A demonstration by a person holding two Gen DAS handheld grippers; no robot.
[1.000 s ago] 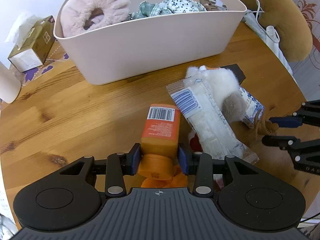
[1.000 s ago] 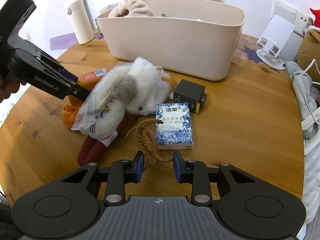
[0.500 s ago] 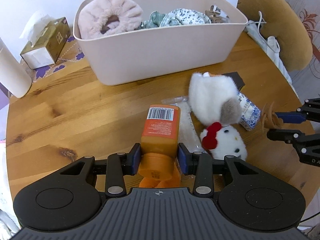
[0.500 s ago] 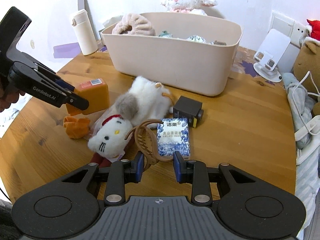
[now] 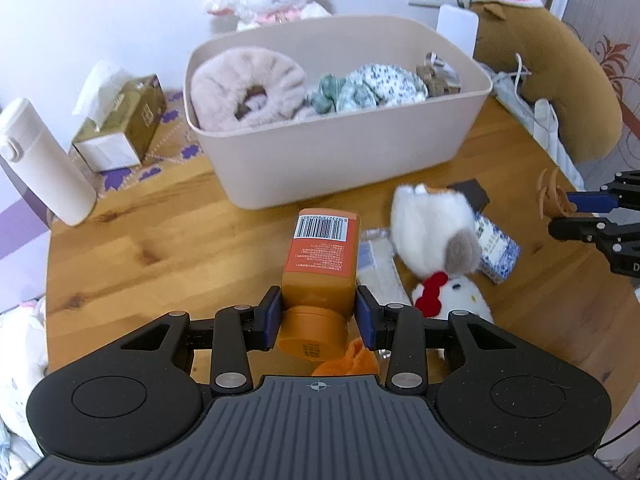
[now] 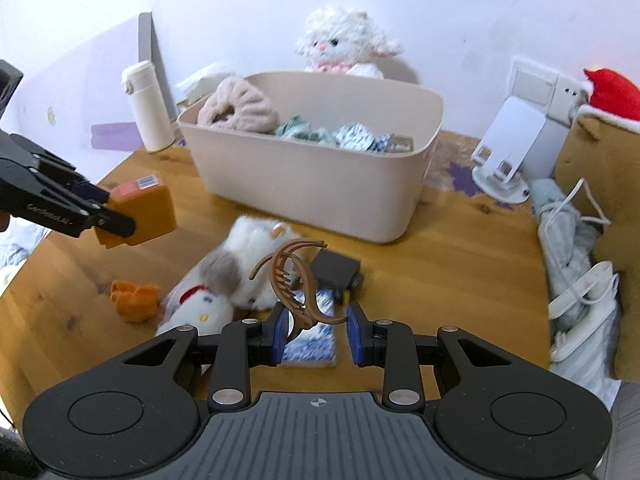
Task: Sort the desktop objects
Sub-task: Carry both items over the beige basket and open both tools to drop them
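Observation:
My left gripper [image 5: 318, 316] is shut on an orange bottle [image 5: 320, 264] with a barcode label, held above the wooden table; it also shows in the right wrist view [image 6: 140, 212]. My right gripper [image 6: 316, 334] is shut on a brown hair claw clip [image 6: 294, 280], raised above the table; the clip also shows in the left wrist view [image 5: 550, 196]. The beige bin [image 5: 340, 168] stands at the back and holds a pink scrunchie and cloth items. A white cat plush [image 5: 436, 248], a blue tissue pack [image 6: 312, 340], a black box [image 6: 334, 268] and an orange cloth [image 6: 134, 300] lie on the table.
A white flask [image 5: 44, 168] and a tissue box [image 5: 120, 128] stand at the back left. A lamb plush [image 6: 344, 46] sits behind the bin. A phone stand [image 6: 508, 156] and a brown plush [image 5: 560, 80] are at the right. A clear packet [image 5: 380, 264] lies by the cat plush.
Both grippers have risen away from the table with their loads. The orange bottle and the clip are higher, and the bin's inside has come into view.

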